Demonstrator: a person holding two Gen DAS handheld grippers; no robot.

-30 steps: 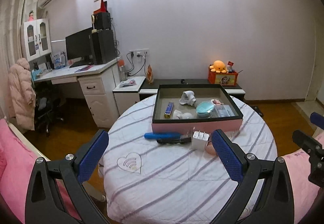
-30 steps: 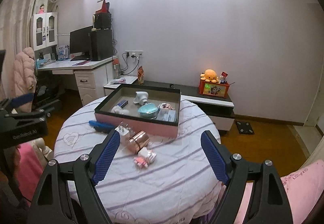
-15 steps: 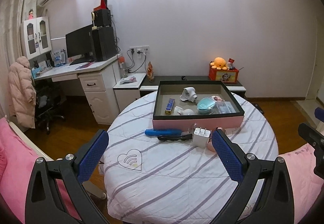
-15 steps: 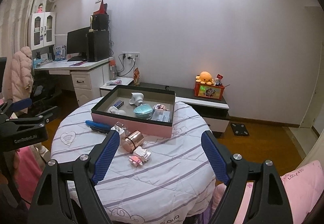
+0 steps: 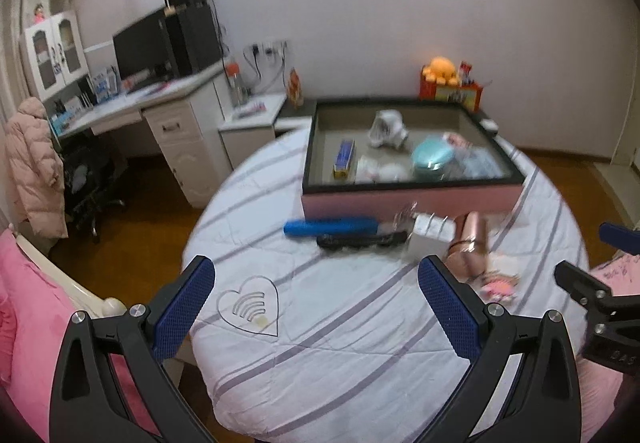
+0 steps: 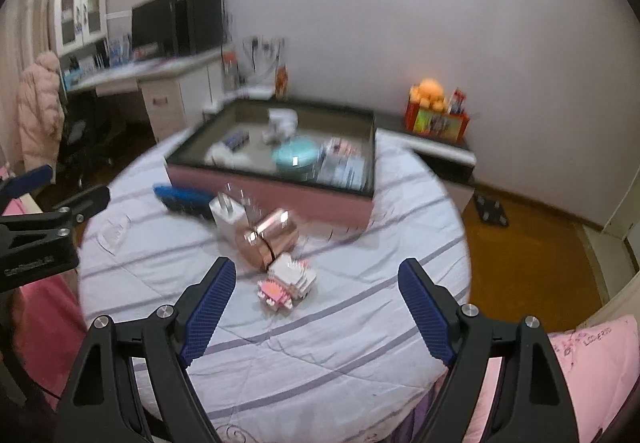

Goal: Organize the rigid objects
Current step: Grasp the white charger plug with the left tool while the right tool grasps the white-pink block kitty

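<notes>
A pink box point(image 5: 408, 199) point(image 6: 276, 195) with a dark rim stands at the far side of the round table point(image 5: 340, 343) point(image 6: 320, 343) and holds several small items. In front of it lie a blue-handled tool point(image 5: 330, 226) point(image 6: 180, 197), a white charger point(image 5: 430, 237) point(image 6: 228, 217), a rose-gold cylinder point(image 5: 468, 247) point(image 6: 266, 239) and a small pink block toy point(image 5: 498, 285) point(image 6: 286, 285). My left gripper point(image 5: 316, 309) hovers open over the table's near left part, empty. My right gripper point(image 6: 316, 309) is open and empty, just short of the block toy.
A white desk point(image 5: 160, 103) with a monitor and an office chair point(image 5: 90, 179) stand at the left. A low cabinet point(image 6: 440, 147) with an orange toy box runs along the back wall. Pink bedding point(image 5: 24, 303) point(image 6: 592, 363) flanks the table.
Both grippers have moved forward and dipped towards the table, so the box and the loose objects look larger and lower in view. Both stay open and empty.
</notes>
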